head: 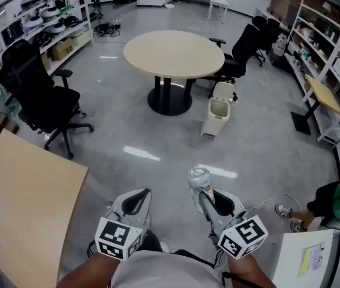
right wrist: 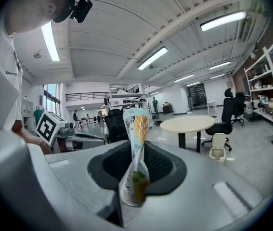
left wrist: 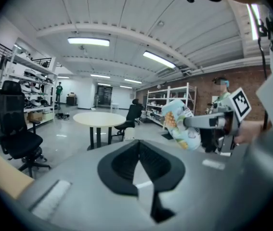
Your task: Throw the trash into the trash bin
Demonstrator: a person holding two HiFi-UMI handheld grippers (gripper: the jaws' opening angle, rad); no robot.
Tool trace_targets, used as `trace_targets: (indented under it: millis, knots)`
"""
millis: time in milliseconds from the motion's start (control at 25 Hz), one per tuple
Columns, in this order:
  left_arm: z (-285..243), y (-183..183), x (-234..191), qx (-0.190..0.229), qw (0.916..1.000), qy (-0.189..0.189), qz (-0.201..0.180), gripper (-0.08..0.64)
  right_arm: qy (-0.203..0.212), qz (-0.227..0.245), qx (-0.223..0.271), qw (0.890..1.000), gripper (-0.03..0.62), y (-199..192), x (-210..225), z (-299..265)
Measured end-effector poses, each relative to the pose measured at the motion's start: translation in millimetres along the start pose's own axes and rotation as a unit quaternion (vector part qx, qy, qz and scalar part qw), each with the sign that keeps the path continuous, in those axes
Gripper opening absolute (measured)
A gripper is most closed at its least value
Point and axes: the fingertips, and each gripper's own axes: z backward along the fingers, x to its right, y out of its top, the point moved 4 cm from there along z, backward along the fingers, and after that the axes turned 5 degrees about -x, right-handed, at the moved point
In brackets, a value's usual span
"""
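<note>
**Wrapper carried toward the bin, well short of it**

A crumpled snack wrapper (right wrist: 136, 143) is held pinched between the narrow-set jaws of the right hand-held gripper (right wrist: 134, 177). It is kept upright and out in front, probably so that it can be carried over open floor and let fall into the trash bin (head: 217, 110). The wrapper is well apart from the bin, on the near side of it, above bare floor (head: 158, 155). The left hand-held gripper (head: 135, 200) is carried alongside with its jaws brought together on nothing; it is judged to be idle, kept level with the other only for balance.

The bin is set on the floor just in front of the round worktop (head: 172, 54), and its lid appears to be raised, so no opening step is expected. Black office chairs (head: 241, 50) are parked just behind the bin, and another chair (head: 38, 95) stands well to the left of it. A person's foot (head: 289, 218) is seen well to the right, nearer than the bin. Nothing is seen on the straight line to the bin.
</note>
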Motion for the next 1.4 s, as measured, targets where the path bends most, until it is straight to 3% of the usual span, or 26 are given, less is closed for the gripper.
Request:
trace_targets:
  millis: [280, 640, 960, 1400]
  knots:
    - [-49.6, 19.9, 8.0, 0.0, 0.9967, -0.077, -0.026, 0.008, -0.084, -0.025, 0.005, 0.996, 0.08, -2.8, 29.6, 18.8]
    - [-103.4, 60.5, 4.7, 0.003, 0.9845, -0.161, -0.07, 0.008, -0.171, -0.05, 0.016, 0.984, 0.08, 9.9, 61.5, 21.7]
    - [-127.5, 76.3, -30.6, -0.001, 0.9787, -0.19, -0.078, 0.008, -0.203, -0.06, 0.011, 0.977, 0.08, 21.1, 72.0, -10.8]
    - [-150.2, 97.3, -74.0, 0.015, 0.9766, -0.206, -0.06, 0.008, -0.228, -0.055, 0.006, 0.972, 0.08, 43.9, 77.3, -51.8]
